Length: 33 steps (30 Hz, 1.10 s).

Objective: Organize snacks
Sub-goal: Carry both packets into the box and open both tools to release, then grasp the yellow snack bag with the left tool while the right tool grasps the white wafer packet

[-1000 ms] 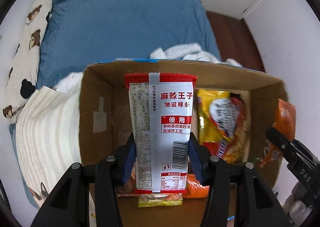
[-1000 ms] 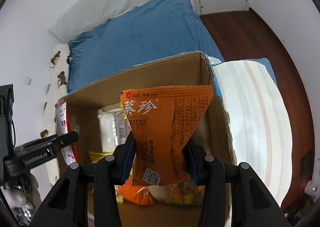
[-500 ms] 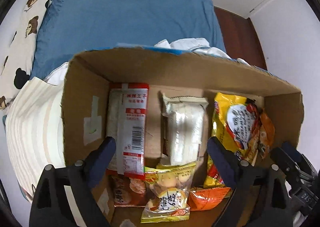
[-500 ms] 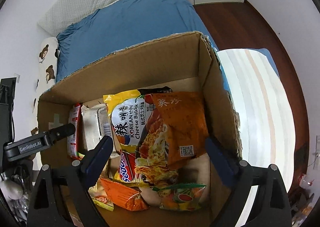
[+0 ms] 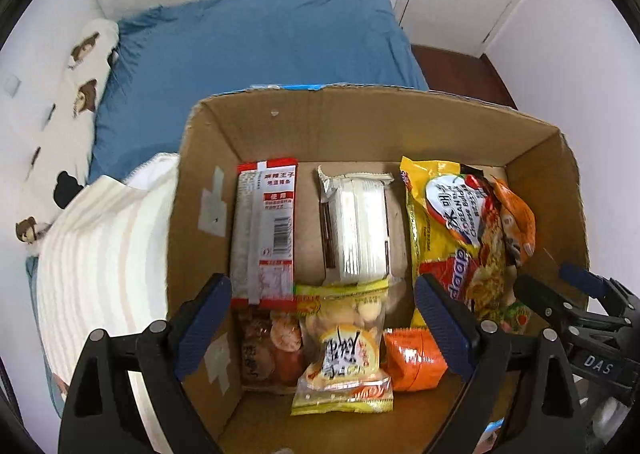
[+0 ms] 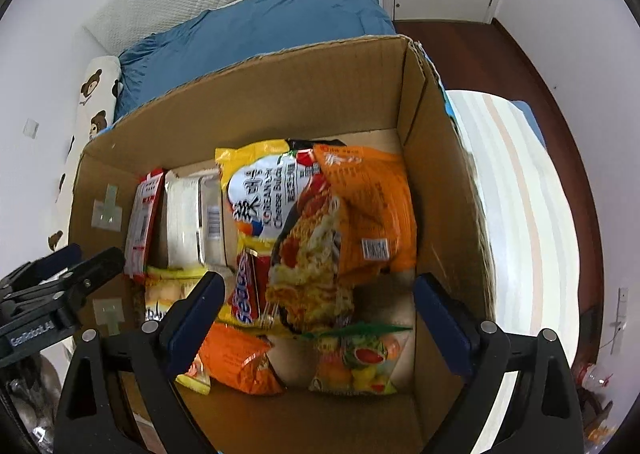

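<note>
Left wrist view shows our left gripper and right gripper wide and empty above the cardboard box, so we judge the next snack must be fetched.

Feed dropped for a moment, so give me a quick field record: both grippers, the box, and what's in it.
left gripper: open, empty, over the box
right gripper: open, empty, over the box
box: cardboard, open-topped, beside the bed
red packet: flat, left side
white packet: middle
orange bag: right side, lying on yellow noodle bag
</note>
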Each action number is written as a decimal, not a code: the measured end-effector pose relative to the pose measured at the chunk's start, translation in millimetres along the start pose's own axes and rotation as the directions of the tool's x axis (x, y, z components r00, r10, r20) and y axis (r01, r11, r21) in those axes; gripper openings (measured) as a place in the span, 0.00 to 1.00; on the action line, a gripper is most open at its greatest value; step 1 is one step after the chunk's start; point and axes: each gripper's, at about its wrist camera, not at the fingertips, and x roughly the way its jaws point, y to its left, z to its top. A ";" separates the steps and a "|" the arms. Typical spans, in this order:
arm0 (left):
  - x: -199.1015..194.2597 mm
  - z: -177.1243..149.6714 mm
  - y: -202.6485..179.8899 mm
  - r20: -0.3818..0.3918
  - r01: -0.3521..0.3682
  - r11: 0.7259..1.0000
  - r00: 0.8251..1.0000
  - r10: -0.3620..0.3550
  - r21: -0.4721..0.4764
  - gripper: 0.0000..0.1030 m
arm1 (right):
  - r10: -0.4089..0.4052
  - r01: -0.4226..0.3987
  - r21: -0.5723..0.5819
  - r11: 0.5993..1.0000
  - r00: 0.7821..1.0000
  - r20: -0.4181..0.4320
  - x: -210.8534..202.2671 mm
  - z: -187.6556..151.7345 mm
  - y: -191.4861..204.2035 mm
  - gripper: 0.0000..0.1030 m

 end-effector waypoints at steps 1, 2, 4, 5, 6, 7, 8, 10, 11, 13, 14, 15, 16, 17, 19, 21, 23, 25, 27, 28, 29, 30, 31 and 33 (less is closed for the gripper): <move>-5.2 -3.9 0.3 0.010 0.000 1.000 1.000 0.000 0.001 0.91 | -0.001 0.001 -0.008 1.000 1.000 0.010 -4.2 -5.7 1.8 0.95; -9.5 -8.1 -0.7 0.024 -0.004 1.000 1.000 0.004 0.001 0.91 | -0.005 0.005 -0.016 1.000 1.000 0.019 -7.9 -10.2 3.7 0.95; -20.7 -16.1 -2.3 0.056 -0.011 1.000 0.998 0.010 0.007 0.91 | -0.014 0.016 -0.028 0.999 0.999 0.050 -19.3 -20.2 6.1 0.95; -25.7 -19.2 -3.6 0.072 -0.018 1.000 0.997 0.017 0.012 0.91 | -0.016 0.018 -0.034 0.999 0.998 0.061 -24.7 -23.0 6.7 0.95; -32.0 -23.1 -4.9 0.089 -0.027 1.000 0.996 0.025 0.016 0.91 | -0.017 0.020 -0.037 0.999 0.997 0.073 -30.3 -27.6 7.8 0.95; -38.3 -27.8 -6.4 0.106 -0.030 0.999 0.994 0.028 0.021 0.91 | -0.013 0.017 -0.041 0.999 0.996 0.088 -38.7 -33.9 9.2 0.95; -45.0 -32.8 -7.9 0.123 -0.032 0.999 0.992 0.029 0.021 0.91 | -0.012 0.016 -0.044 0.999 0.995 0.099 -44.3 -38.0 9.9 0.95; -56.9 -41.9 -11.8 0.152 -0.033 0.999 0.988 0.029 0.026 0.91 | -0.008 0.015 -0.052 0.999 0.992 0.130 -59.3 -49.2 12.3 0.95; -62.7 -45.9 -12.8 0.166 -0.037 0.999 0.986 0.032 0.029 0.91 | -0.008 0.016 -0.057 0.998 0.989 0.144 -67.1 -53.4 13.8 0.95; -75.5 -56.5 -16.5 0.199 -0.048 0.998 0.979 0.040 0.039 0.91 | 0.001 0.011 -0.064 0.998 0.984 0.176 -84.8 -65.9 16.5 0.95; -81.0 -60.5 -17.6 0.215 -0.056 0.998 0.976 0.045 0.042 0.91 | 0.004 0.009 -0.066 0.998 0.982 0.188 -91.0 -69.1 15.4 0.95; -86.6 -65.8 -18.7 0.231 -0.061 0.997 0.972 0.049 0.045 0.91 | 0.003 0.011 -0.069 0.998 0.979 0.203 -98.7 -75.3 15.8 0.95; -92.5 -70.8 -20.6 0.245 -0.061 0.997 0.968 0.048 0.048 0.91 | 0.003 0.012 -0.072 0.997 0.977 0.213 -104.5 -80.2 17.1 0.95; -98.5 -75.9 -21.8 0.259 -0.062 0.997 0.965 0.047 0.047 0.91 | 0.008 0.008 -0.070 0.998 0.975 0.220 -110.0 -83.9 16.5 0.95; -111.2 -85.2 -23.0 0.285 -0.059 0.997 0.958 0.043 0.046 0.91 | 0.018 -0.002 -0.067 0.998 0.971 0.238 -122.7 -92.6 15.0 0.95; -122.1 -92.7 -23.9 0.301 -0.050 0.998 0.953 0.035 0.042 0.91 | 0.012 0.008 -0.072 0.997 0.963 0.270 -137.7 -103.2 15.1 0.95; -132.9 -101.1 -24.8 0.319 -0.044 0.998 0.947 0.028 0.043 0.91 | 0.016 0.006 -0.075 0.997 0.957 0.289 -150.3 -111.6 14.5 0.95; -142.5 -109.9 -24.8 0.330 -0.035 0.999 0.944 0.021 0.036 0.91 | 0.030 -0.008 -0.073 0.997 0.952 0.303 -164.5 -121.4 12.4 0.95; -150.3 -119.3 -22.0 0.337 -0.023 0.999 0.941 0.013 0.026 0.91 | 0.044 -0.023 -0.071 0.997 0.949 0.312 -175.2 -131.0 12.0 0.95; -153.4 -126.2 -20.1 0.340 -0.021 1.000 0.940 0.013 0.019 0.91 | 0.054 -0.033 -0.072 0.997 0.948 0.313 -180.2 -139.2 11.7 0.95; -154.4 -133.5 -18.7 0.339 -0.019 1.000 0.941 0.013 0.013 0.91 | 0.061 -0.040 -0.073 0.997 0.949 0.309 -182.8 -145.7 11.5 0.95; -155.2 -144.3 -14.7 0.335 -0.019 1.000 0.942 0.017 0.004 0.91 | 0.070 -0.051 -0.071 0.996 0.950 0.303 -182.8 -153.5 11.1 0.95; -154.7 -151.9 -11.0 0.330 -0.021 1.000 0.944 0.022 -0.006 0.91 | 0.087 -0.070 -0.069 0.995 0.955 0.284 -180.2 -164.7 10.4 0.95; -147.7 -171.5 -1.3 0.301 -0.029 0.999 0.953 0.036 -0.028 0.91 | 0.116 -0.105 -0.059 0.993 0.966 0.232 -168.3 -180.0 11.2 0.95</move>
